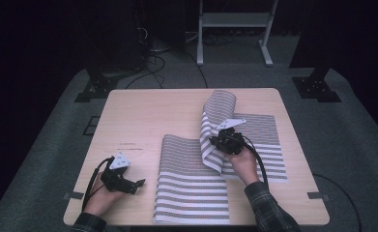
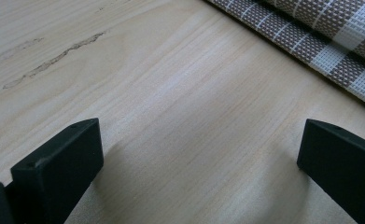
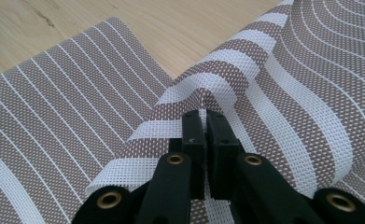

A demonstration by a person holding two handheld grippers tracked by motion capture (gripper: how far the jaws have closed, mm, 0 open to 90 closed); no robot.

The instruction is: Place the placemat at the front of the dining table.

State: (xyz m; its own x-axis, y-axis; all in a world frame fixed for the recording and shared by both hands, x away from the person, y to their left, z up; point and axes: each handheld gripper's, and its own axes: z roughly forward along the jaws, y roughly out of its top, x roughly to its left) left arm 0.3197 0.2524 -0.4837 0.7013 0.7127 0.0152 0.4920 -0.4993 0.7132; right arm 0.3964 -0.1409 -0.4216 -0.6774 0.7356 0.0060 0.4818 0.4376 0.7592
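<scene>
Two brown-and-white striped woven mats lie on the wooden table (image 1: 143,111). The left mat (image 1: 191,188) lies flat near the front edge. The right mat (image 1: 268,145) is partly raised: its left portion (image 1: 220,108) curls up off the table and leans over the left mat's far right corner. My right gripper (image 1: 224,140) is shut on that raised edge, and the right gripper view shows the jaws (image 3: 203,116) pinching the mat's white-striped border (image 3: 227,74). My left gripper (image 1: 138,183) rests open on bare wood left of the flat mat, nothing between its jaws (image 2: 199,158).
Bare wood takes up the table's left and far parts. Beyond the table, on grey carpet, stand a white metal frame (image 1: 235,21), dark stand bases (image 1: 317,87) and loose cables (image 1: 152,53). The left mat's edge (image 2: 320,42) lies just ahead of my left gripper.
</scene>
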